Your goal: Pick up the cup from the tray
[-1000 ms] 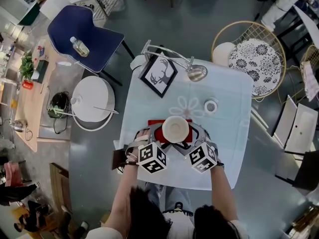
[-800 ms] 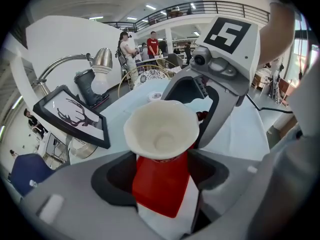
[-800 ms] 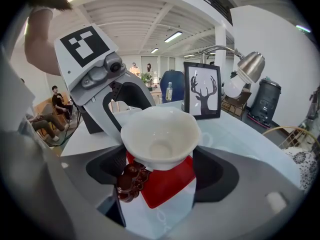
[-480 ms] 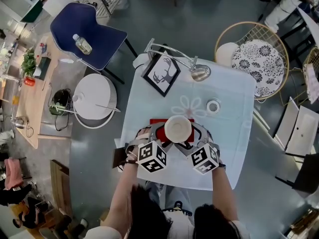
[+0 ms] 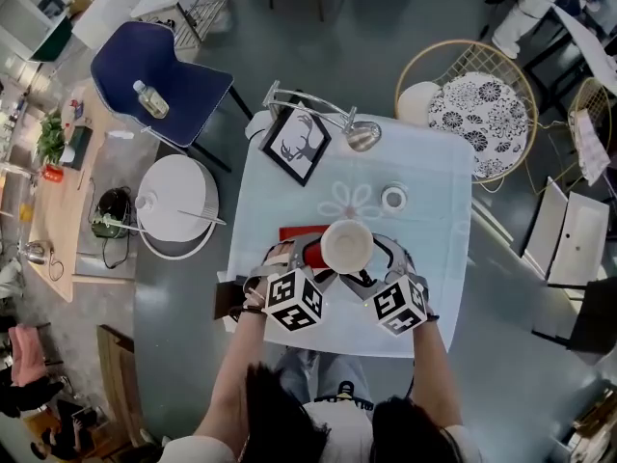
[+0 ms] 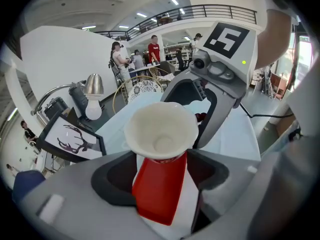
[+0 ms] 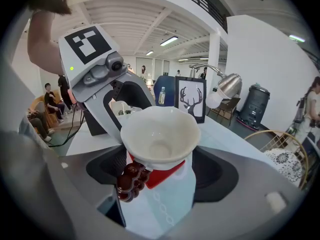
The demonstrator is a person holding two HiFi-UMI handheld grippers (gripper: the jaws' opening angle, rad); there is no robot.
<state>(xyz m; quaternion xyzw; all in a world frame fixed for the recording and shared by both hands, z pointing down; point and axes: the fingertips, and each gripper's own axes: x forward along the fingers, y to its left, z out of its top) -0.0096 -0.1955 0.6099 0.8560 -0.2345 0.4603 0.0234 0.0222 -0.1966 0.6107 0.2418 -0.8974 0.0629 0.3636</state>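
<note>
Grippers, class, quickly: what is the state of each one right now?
Left gripper: closed on the white cup.
Right gripper: closed on the same cup, from the opposite side.

Floor: grey, smooth. Table: square, pale cloth, centre of room. Blue chair: beyond the table's far left corner. Round wicker chair: beyond its far right corner. Wooden counter: far left. Ceiling: white, strip-lit.
</note>
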